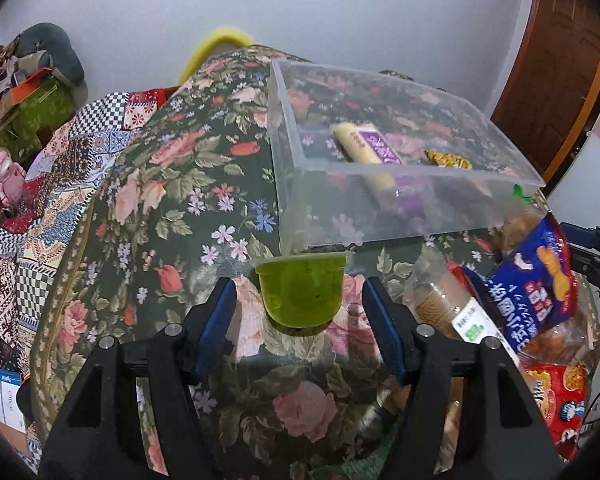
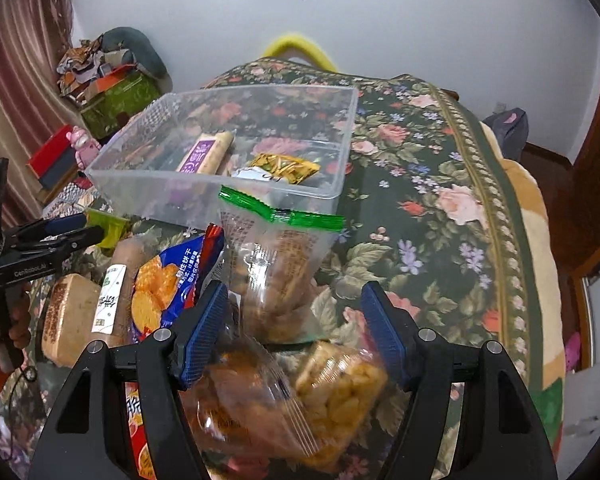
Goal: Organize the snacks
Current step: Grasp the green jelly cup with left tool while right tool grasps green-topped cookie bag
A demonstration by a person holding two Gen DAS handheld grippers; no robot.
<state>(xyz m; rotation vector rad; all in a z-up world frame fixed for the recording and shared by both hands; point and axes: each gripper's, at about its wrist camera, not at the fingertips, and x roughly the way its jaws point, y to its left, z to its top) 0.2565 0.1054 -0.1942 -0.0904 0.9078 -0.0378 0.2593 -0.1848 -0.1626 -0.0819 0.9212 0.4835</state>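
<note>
I hold the left gripper (image 1: 298, 312) with jaws apart astride the green jelly cup (image 1: 301, 289), which stands just before the clear bin (image 1: 380, 196), ready to clamp. My right gripper (image 2: 294, 320), jaws also apart, frames the green-topped biscuit bag (image 2: 276, 264).

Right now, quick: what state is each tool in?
Left tool: open, fingers either side of the green jelly cup, not touching it.
Right tool: open, holding nothing, over the clear snack bags.
</note>
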